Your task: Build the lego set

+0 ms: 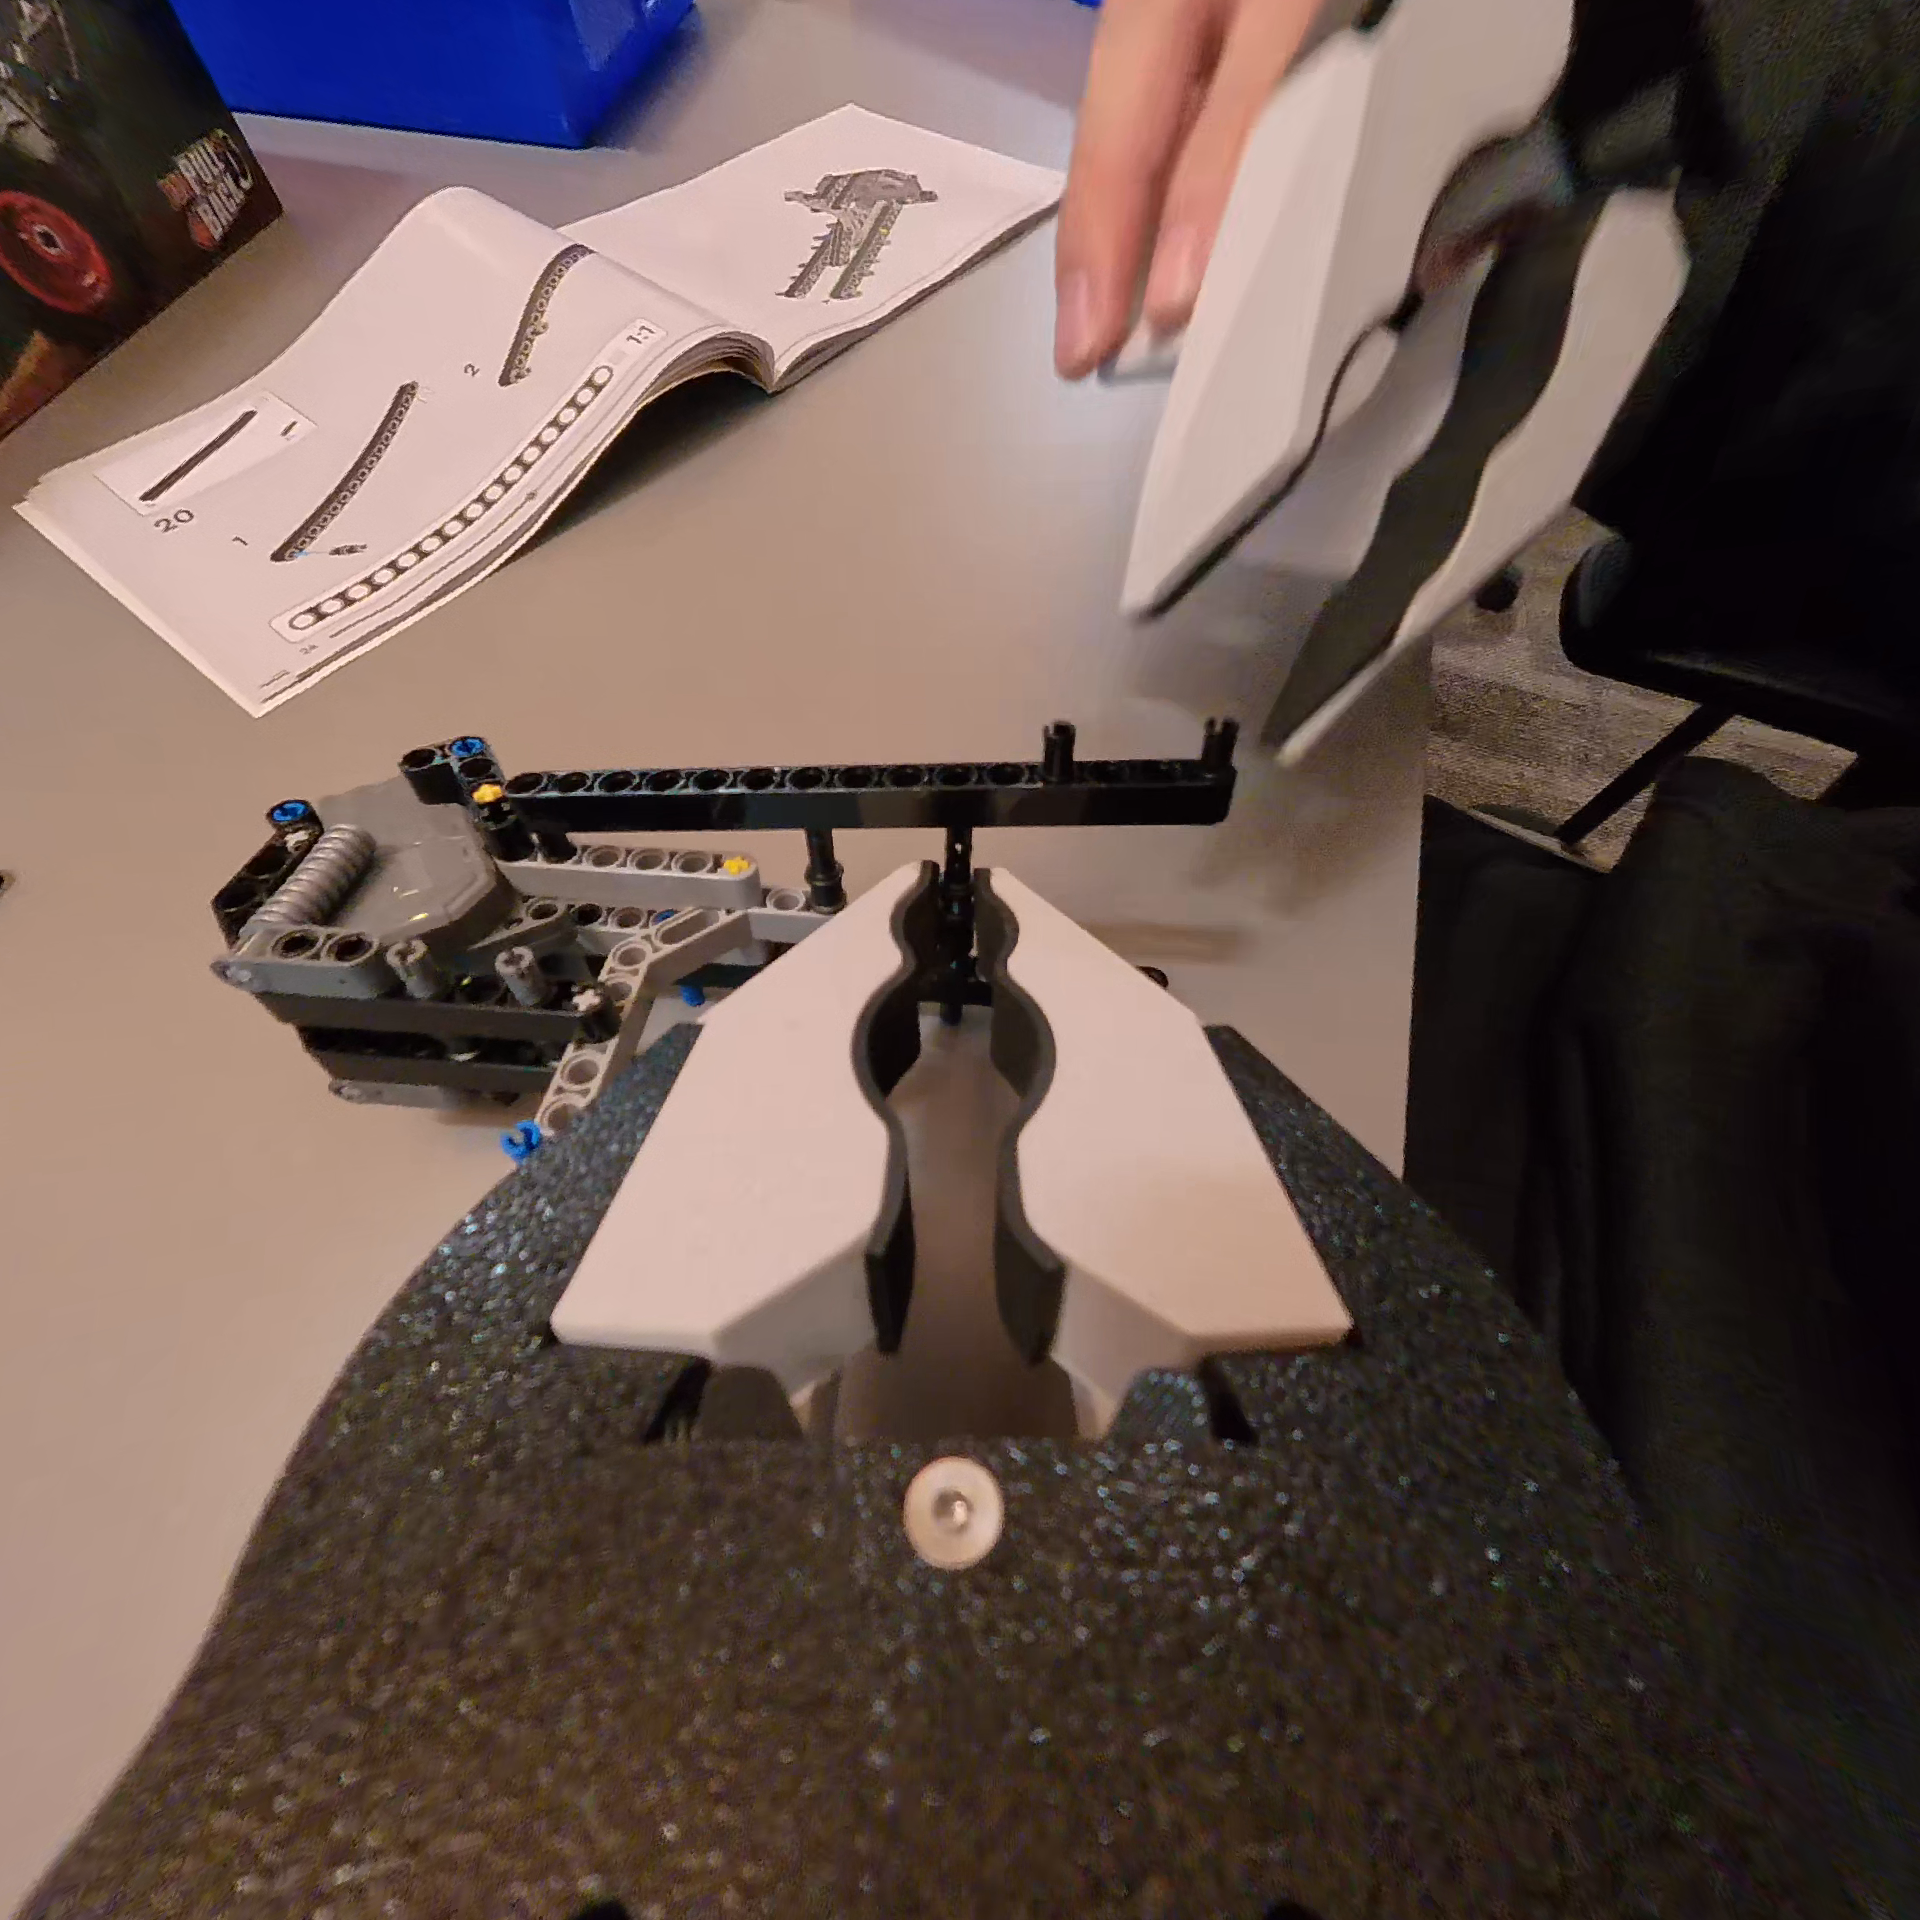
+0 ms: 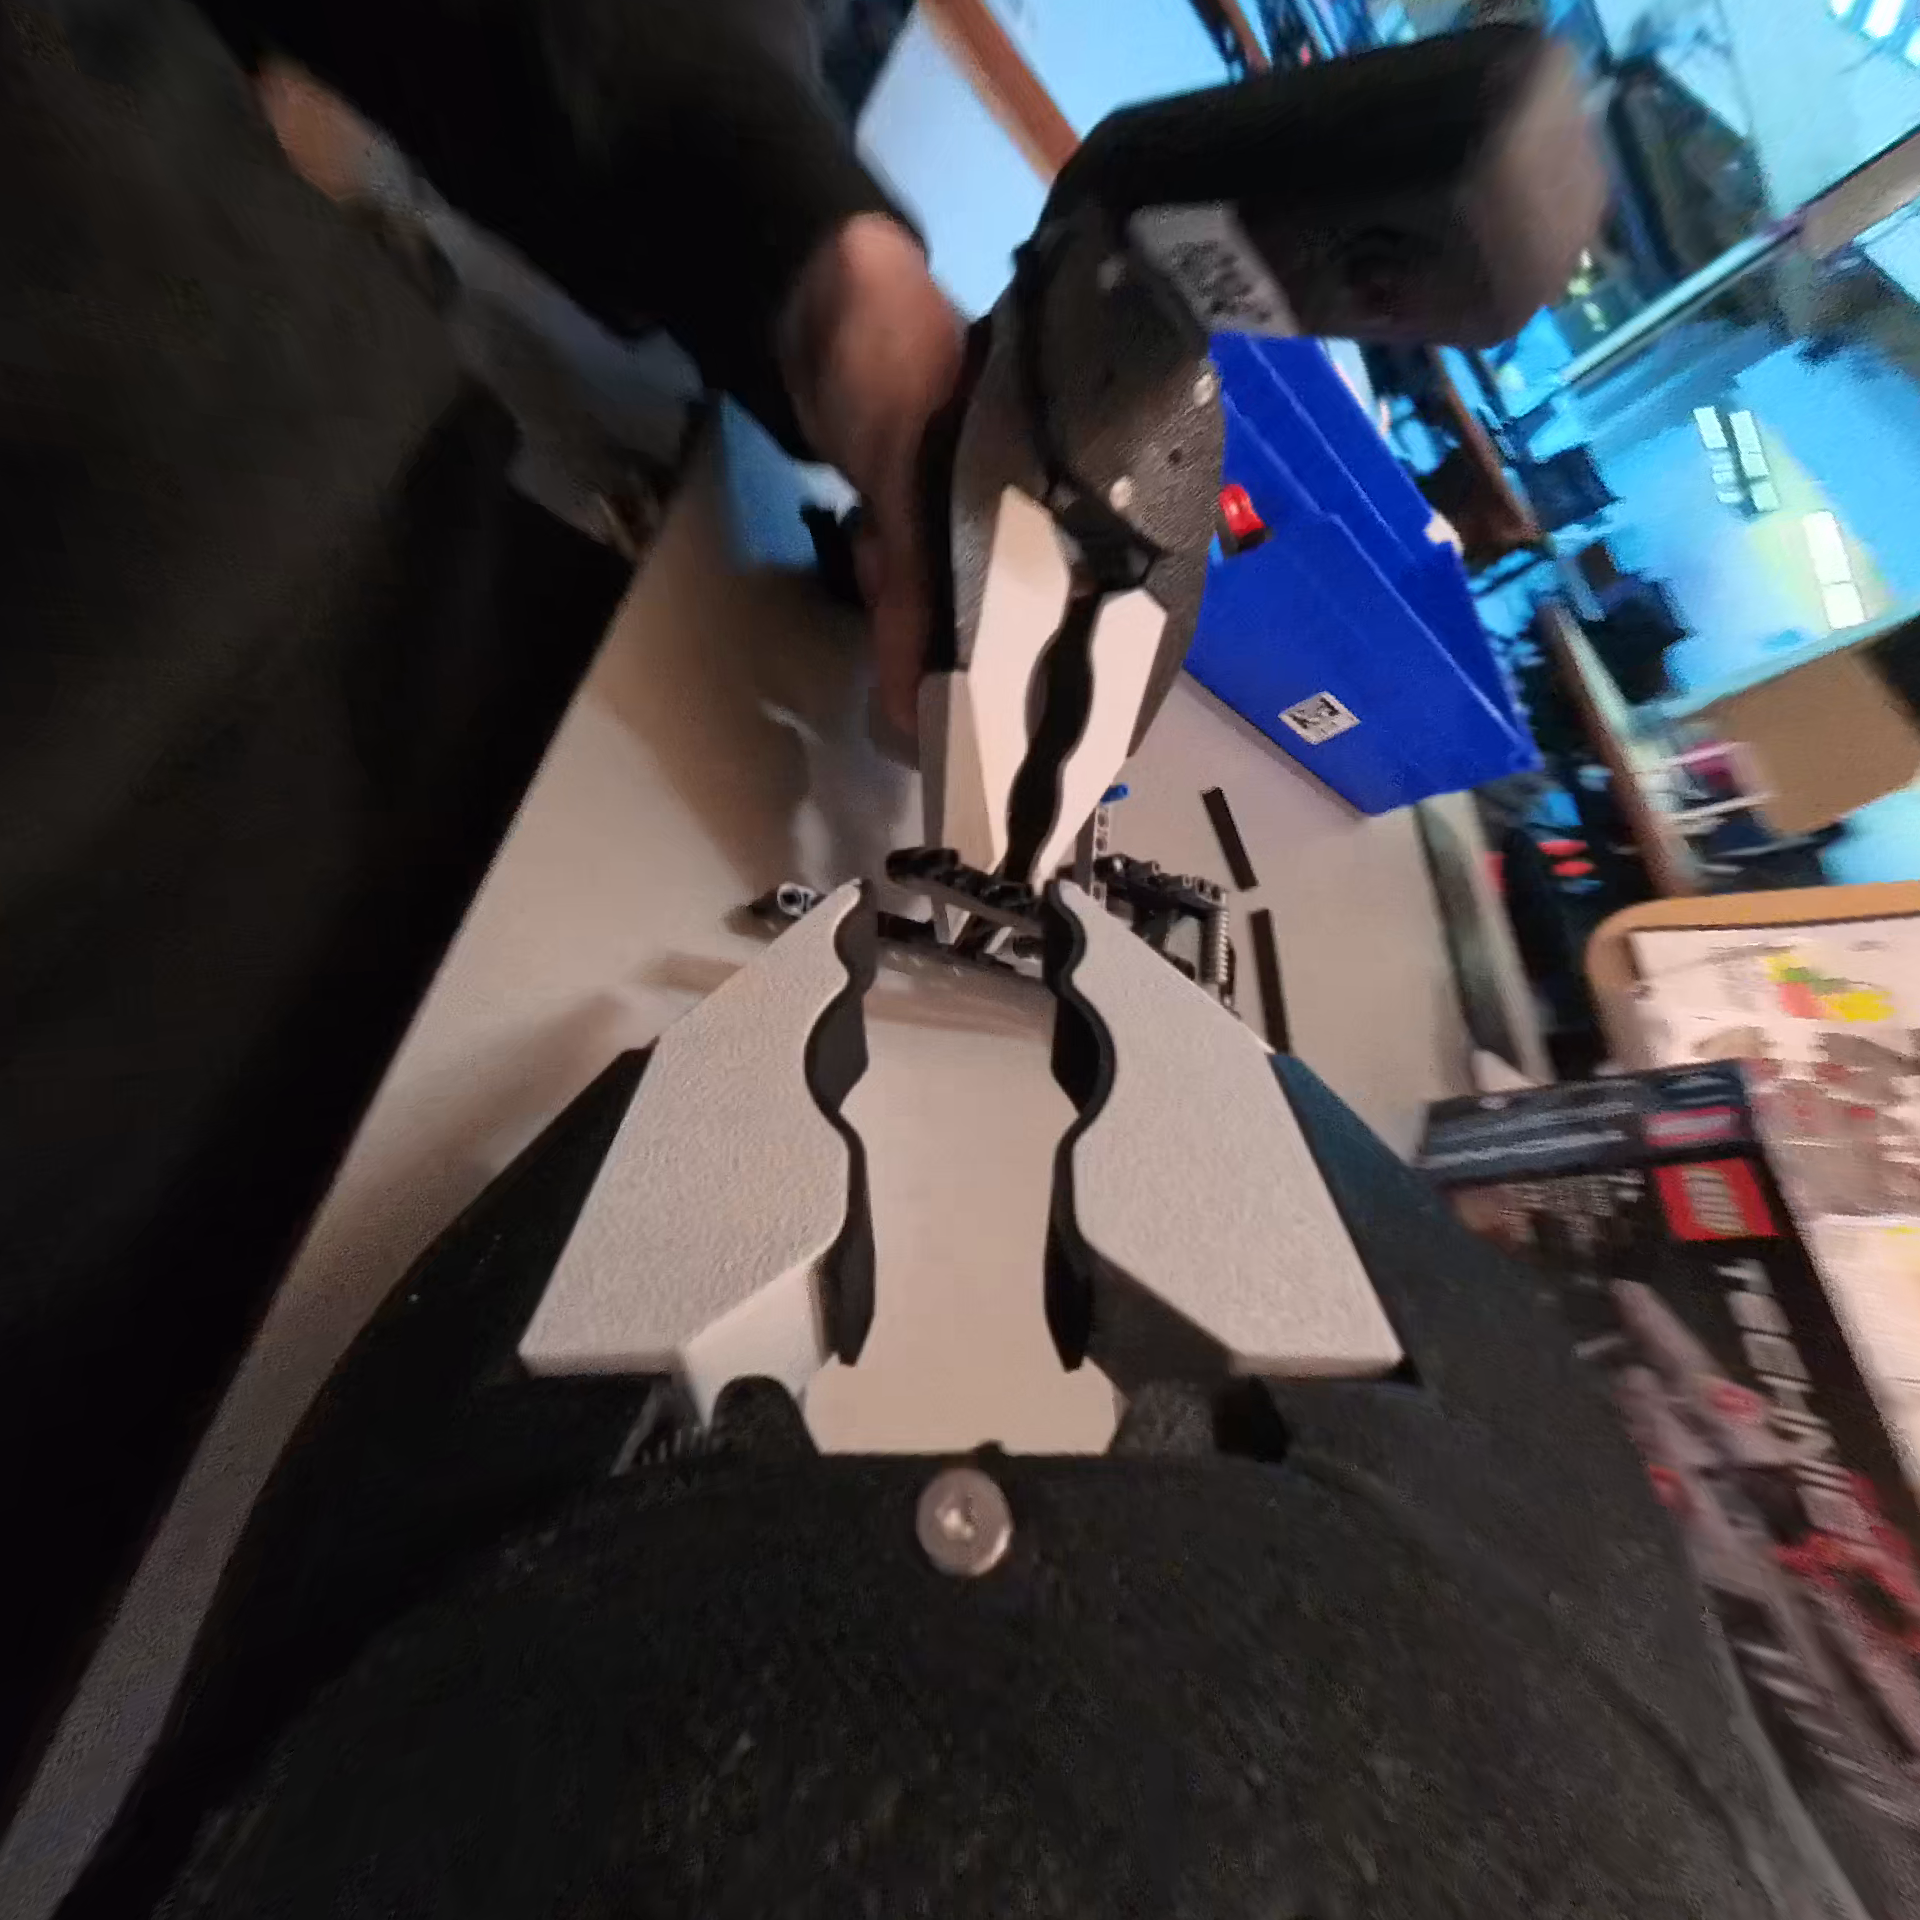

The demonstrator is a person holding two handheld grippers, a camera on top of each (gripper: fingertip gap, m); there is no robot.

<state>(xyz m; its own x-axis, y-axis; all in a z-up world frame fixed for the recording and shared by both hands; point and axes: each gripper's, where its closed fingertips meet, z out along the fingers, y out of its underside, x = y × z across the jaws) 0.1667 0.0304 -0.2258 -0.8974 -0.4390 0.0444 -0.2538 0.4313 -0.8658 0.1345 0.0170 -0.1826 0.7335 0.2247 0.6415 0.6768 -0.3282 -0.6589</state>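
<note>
The Lego assembly [image 1: 416,935] of grey and black beams lies on the grey table [image 1: 935,582]. A long black beam [image 1: 873,795] sticks out of it to the right. My left gripper [image 1: 954,883] is shut on a thin black axle [image 1: 954,862] that stands under that beam. My right gripper [image 1: 1216,681] hovers blurred above the beam's right end. In the right wrist view my right gripper [image 2: 956,894] is open and empty, just short of the assembly [image 2: 1164,904]. The left gripper [image 2: 1013,878] points down into the assembly there.
An open instruction booklet [image 1: 520,395] lies behind the assembly. A blue bin [image 1: 436,62] and the Lego box [image 1: 104,208] stand at the back left. Two loose black beams [image 2: 1231,836] lie by the bin [image 2: 1351,603]. The table edge and a chair [image 1: 1714,644] are on the right. The tips of one gripper are about 6 centimetres away from the tips of the other.
</note>
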